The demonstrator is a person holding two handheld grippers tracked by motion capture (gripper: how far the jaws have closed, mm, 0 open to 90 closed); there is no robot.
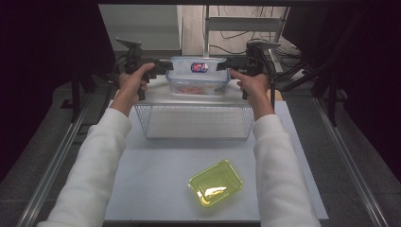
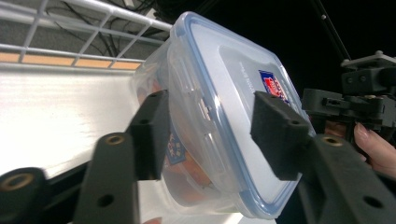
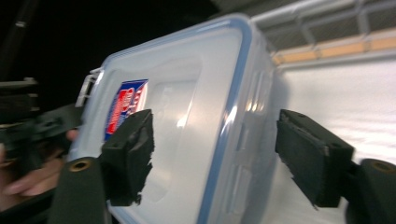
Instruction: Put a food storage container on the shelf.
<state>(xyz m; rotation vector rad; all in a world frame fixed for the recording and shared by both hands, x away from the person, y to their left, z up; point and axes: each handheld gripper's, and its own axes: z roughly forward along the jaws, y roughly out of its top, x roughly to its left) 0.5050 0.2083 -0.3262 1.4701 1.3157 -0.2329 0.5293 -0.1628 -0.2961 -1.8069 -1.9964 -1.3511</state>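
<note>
Box carried over basket, grip uneven

At the left, the left gripper point(image 1: 165, 68) is clenched on the end of the clear box point(image 1: 197, 75), one pad on the lid and one on the underside. The box is held at the far side of the wire basket point(image 1: 189, 124), tilted in both gripper views. At the right, the right gripper point(image 1: 227, 66) is released: one pad lies on the lid, the other stands just off the wall. A slip or a twist could be caused by that one-sided hold, and the box could be dropped against the basket's far wall. Whether the box rests on the basket floor cannot be told. A yellow tray point(image 1: 216, 183) lies well apart on the near right of the table point(image 1: 151, 184), out of the way.
</note>
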